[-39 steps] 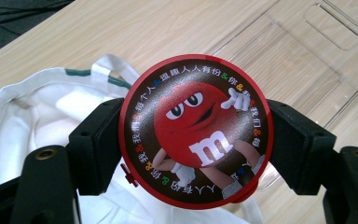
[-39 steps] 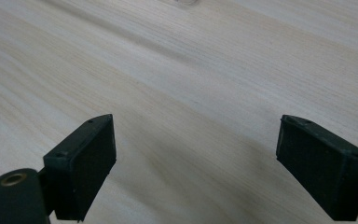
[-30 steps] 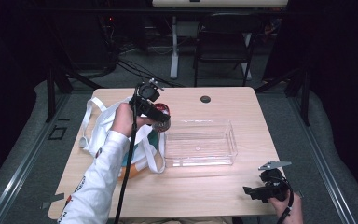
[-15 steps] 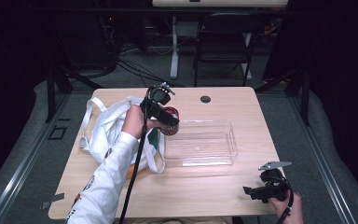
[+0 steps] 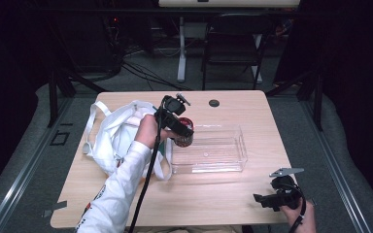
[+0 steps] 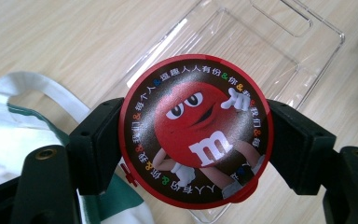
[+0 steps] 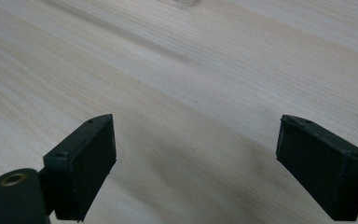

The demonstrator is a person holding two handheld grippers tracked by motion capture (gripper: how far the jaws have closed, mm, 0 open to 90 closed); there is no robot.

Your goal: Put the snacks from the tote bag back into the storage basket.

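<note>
Nearest me, the right tongs [image 5: 264, 200] rest at the front corner of the pale wooden counter [image 5: 223, 204], spread wide with bare wood between them. Farther in, the left tongs [image 5: 182, 133] pinch a round red-lidded candy tin [image 6: 196, 130] by its sides, holding it over the near-left end of the clear rectangular plastic tray [image 5: 223, 155], just beside the white cloth tote bag [image 5: 114, 138].

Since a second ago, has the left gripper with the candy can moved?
Yes. The left gripper, shut on the red candy can, has moved right, from over the white bag to the near-left corner of the clear tray.
</note>
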